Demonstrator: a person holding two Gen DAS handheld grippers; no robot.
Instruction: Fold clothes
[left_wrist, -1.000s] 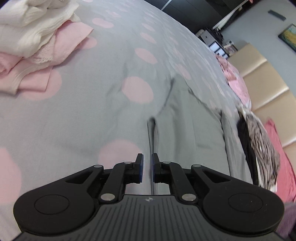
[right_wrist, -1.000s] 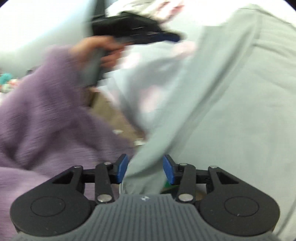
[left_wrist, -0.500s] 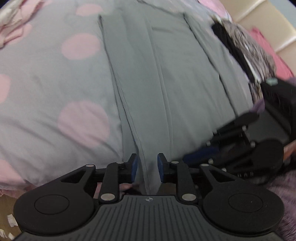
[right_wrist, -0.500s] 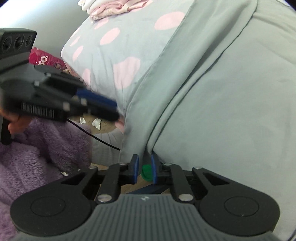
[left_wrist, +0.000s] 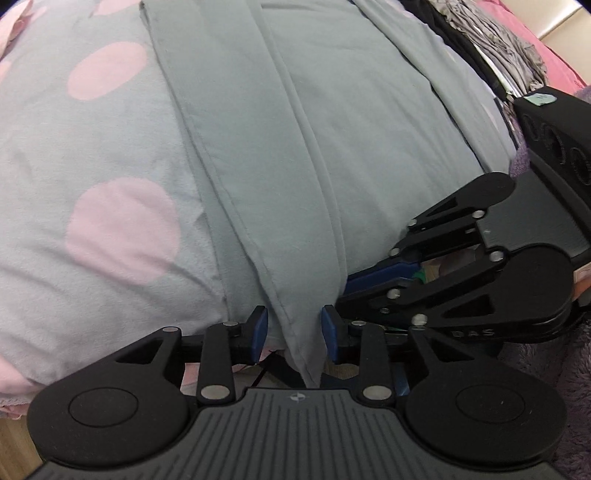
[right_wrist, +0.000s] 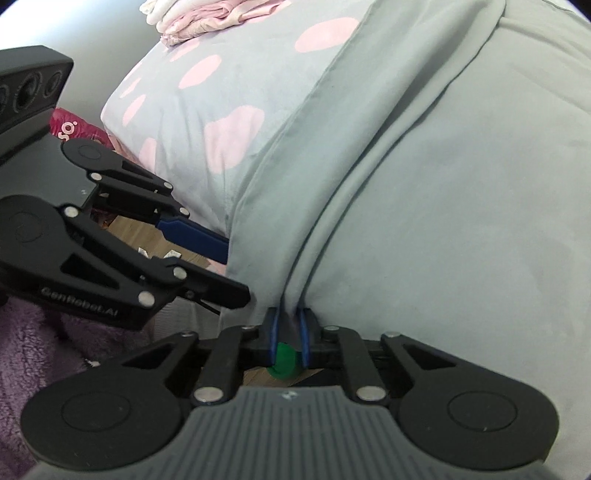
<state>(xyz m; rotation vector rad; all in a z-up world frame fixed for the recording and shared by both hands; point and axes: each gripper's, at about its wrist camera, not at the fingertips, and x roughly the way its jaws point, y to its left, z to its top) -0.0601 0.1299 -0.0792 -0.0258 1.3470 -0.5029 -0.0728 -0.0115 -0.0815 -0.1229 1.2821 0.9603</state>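
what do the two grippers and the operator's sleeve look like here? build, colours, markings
Both are matte black linkage builds: left gripper and right gripper each have round pivot discs, silver rivets, a ribbed grey base plate and blue fingertip pads. The left one carries white "GenRobot.AI" lettering, plus a thin black cable. The sleeve is fuzzy purple fleece.

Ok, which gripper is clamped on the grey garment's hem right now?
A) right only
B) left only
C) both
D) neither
A: the right gripper pinches the grey garment between shut pads, while the left gripper stands open around the hem.
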